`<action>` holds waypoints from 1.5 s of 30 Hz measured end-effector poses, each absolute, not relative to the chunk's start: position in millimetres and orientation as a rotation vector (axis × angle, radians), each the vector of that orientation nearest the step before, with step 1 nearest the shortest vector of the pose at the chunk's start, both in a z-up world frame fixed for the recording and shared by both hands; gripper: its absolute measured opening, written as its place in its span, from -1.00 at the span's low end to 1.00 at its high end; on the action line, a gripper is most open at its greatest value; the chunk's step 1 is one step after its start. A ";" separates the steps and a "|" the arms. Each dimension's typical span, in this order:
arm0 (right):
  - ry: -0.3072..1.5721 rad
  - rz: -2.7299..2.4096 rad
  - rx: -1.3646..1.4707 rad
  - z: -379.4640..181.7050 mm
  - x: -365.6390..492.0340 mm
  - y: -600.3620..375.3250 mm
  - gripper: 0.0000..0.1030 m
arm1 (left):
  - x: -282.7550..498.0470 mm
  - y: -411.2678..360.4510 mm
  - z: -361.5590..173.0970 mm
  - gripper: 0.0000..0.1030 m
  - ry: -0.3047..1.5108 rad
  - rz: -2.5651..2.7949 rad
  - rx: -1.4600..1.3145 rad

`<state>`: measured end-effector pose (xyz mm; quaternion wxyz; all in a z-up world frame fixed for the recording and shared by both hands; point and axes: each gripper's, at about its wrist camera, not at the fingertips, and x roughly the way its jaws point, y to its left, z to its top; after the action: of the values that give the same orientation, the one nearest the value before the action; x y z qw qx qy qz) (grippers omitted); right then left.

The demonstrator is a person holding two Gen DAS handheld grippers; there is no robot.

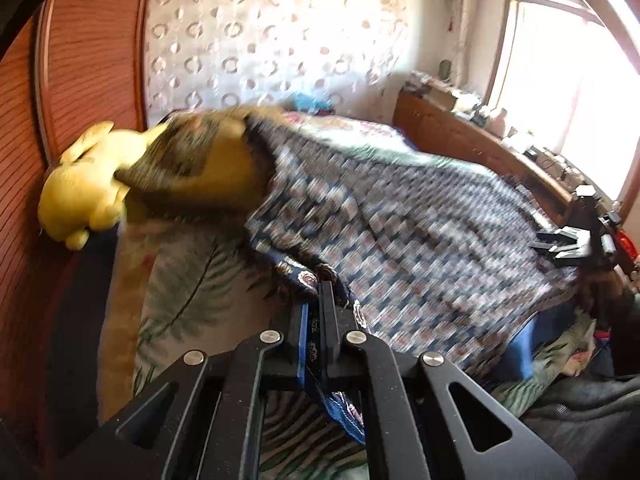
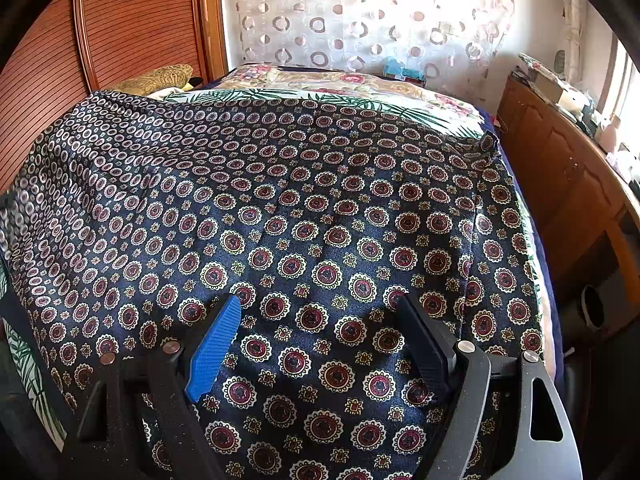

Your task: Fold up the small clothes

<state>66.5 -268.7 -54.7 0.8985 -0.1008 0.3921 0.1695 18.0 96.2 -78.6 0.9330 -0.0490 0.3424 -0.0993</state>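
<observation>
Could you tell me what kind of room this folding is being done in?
Most likely a bedroom in a home. The patterned cloth is spread over a bed with a floral bedspread, a yellow plush toy lies by the wooden wardrobe door, and a sheer curtain hangs behind.

garment (image 2: 320, 220): navy medallion-print cloth, slight satin sheen
right gripper (image 2: 320, 334): matt black plastic, ribbed blue pad at 9 o'clock
cabinet (image 2: 560, 184): glossy wood
</observation>
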 end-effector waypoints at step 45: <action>0.646 0.380 -0.087 -11.4 23.2 -275.5 0.59 | 93.6 -80.3 -9.0 0.61 0.609 -0.591 0.082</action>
<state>23.2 -275.5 -11.4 0.9296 -0.0423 0.3156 0.1856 93.6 -80.3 -9.0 0.9106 0.0399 0.2953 -0.2864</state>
